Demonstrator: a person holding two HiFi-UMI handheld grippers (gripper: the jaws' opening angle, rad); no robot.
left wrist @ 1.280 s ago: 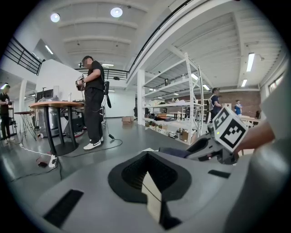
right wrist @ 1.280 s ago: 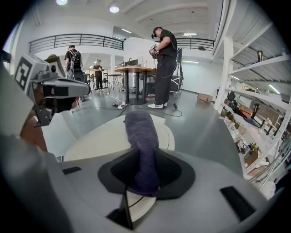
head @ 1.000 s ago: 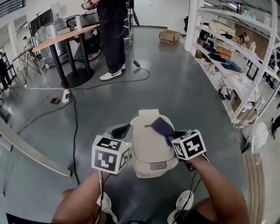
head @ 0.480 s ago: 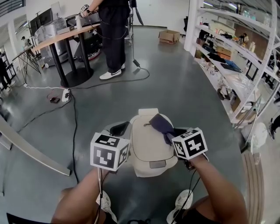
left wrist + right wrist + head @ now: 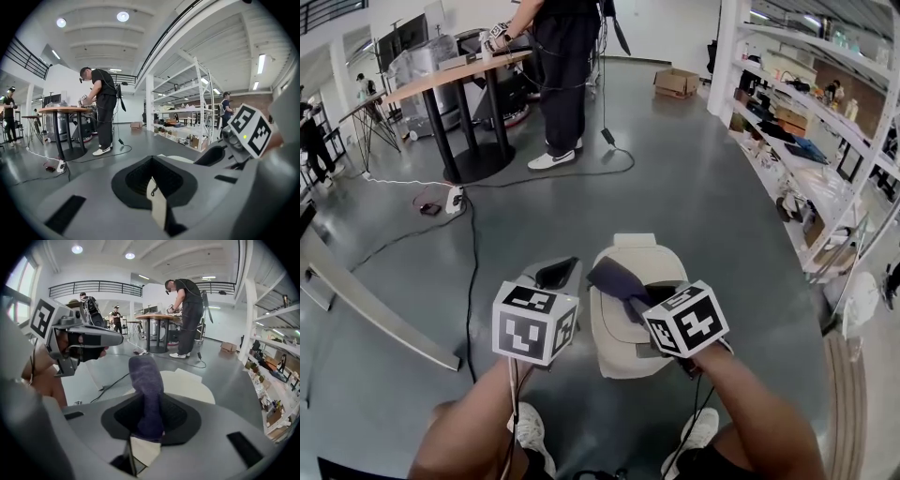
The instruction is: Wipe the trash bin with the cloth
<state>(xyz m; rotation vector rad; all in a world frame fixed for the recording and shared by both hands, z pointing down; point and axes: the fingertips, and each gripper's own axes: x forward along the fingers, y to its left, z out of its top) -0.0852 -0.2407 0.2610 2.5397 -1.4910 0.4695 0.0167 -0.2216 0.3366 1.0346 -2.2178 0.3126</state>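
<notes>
**Lid wipe under way**

Head view: my right gripper (image 5: pixel 649 302) presses the cloth (image 5: pixel 617 277) onto the trash bin (image 5: pixel 623 337) lid; I judge the sides remain.
Left gripper view: left gripper (image 5: pixel 152 183) jaws closed, empty.
Right gripper view: jaws clenched on cloth, bin just beyond.

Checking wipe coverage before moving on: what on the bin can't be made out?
- Cream plastic trash bin walls: head view sees only its lid.
- Lid beneath dark purple cloth: covered in head view.
- Lid's near right edge: behind right gripper marker cube.
- Dirt or streaks: too small.
</notes>
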